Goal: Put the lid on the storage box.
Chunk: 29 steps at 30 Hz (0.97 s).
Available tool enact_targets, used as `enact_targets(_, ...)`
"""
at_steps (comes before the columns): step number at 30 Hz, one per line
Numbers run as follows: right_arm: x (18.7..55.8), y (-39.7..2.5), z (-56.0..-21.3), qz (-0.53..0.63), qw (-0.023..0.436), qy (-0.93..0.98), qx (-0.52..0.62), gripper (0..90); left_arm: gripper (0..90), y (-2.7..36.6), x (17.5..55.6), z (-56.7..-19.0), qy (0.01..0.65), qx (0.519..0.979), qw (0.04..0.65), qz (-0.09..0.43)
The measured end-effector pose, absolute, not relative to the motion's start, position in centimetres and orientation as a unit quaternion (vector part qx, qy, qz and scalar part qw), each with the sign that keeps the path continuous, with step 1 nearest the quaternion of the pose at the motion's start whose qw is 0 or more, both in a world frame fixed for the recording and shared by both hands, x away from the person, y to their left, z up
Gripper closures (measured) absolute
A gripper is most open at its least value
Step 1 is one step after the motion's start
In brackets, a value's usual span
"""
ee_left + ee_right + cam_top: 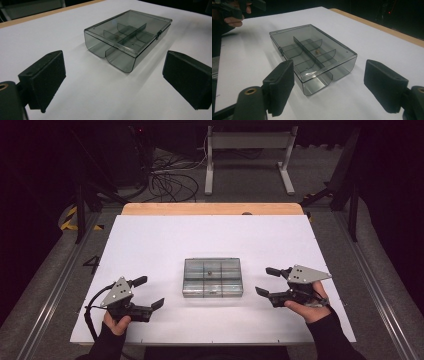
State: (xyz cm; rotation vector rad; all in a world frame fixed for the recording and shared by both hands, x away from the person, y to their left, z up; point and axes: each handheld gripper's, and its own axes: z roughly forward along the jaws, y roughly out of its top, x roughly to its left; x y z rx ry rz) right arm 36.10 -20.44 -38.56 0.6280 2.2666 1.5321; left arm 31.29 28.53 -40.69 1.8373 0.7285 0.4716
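In the high view, one clear plastic box [213,277] is seen lying flat near the middle of the white table [150,240], its lid closed. Two grippers are held by two hands, one on each side of the box. The left gripper [149,292] is held near the front left of the box, apart from it, with its jaws spread wide and nothing between them. The right gripper [266,281] is held near the right side of the box, also apart from it, and its jaws are likewise spread with nothing gripped. One small dark item [210,271] is seen inside the box, in a rear compartment.

In the left gripper view, the box [130,35] is seen ahead of the two black jaws, which are set wide apart on either side of the frame. Dividers are seen through the lid, and a small latch [158,35] is fixed at one long edge.

In the right gripper view, the box [312,53] lies ahead of the two spread jaws, untouched. One small brownish item [317,51] rests in a compartment beside the middle divider. The left gripper [235,8] is seen farther off, at the upper left.
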Motion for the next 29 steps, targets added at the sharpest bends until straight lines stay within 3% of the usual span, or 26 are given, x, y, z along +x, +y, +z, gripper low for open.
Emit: enact_targets(29, 36.48, -20.61, -39.01, 0.529, 0.17, 0.798, 0.233, 24.7, 6.5, 28.66, 31.75, -40.93, 0.314, 0.764, 0.524, 0.207)
